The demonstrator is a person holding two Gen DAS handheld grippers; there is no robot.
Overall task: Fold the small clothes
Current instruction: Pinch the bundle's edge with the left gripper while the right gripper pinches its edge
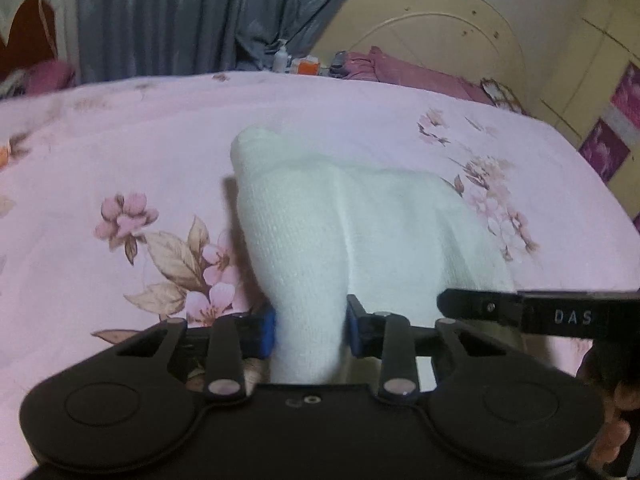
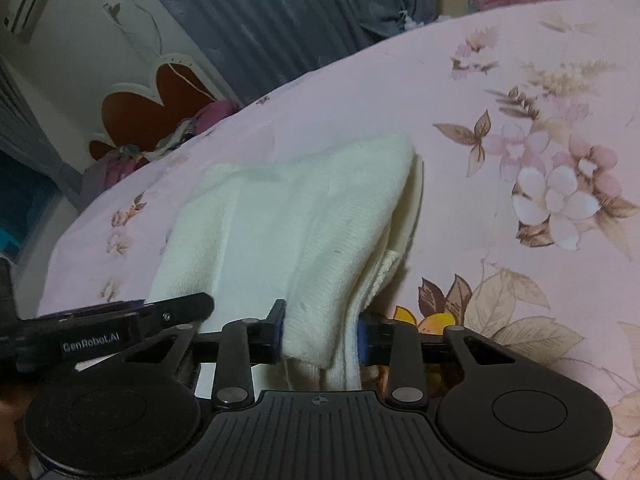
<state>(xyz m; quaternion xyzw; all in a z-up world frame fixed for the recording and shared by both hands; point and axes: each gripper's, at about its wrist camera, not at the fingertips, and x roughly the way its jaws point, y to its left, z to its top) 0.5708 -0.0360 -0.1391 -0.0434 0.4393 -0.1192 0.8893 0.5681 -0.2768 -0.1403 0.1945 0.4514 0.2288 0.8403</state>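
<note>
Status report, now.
Left gripper shut on white cloth. Right gripper shut on same cloth, near edge lifted off bed. Nothing in the way.

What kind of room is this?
Most likely a bedroom: a bed sheet with pink flowers, a cream headboard and grey curtains behind it.

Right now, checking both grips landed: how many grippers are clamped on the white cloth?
2. Left gripper pinches the white cloth at its near left edge; right gripper pinches its near right edge.
</note>
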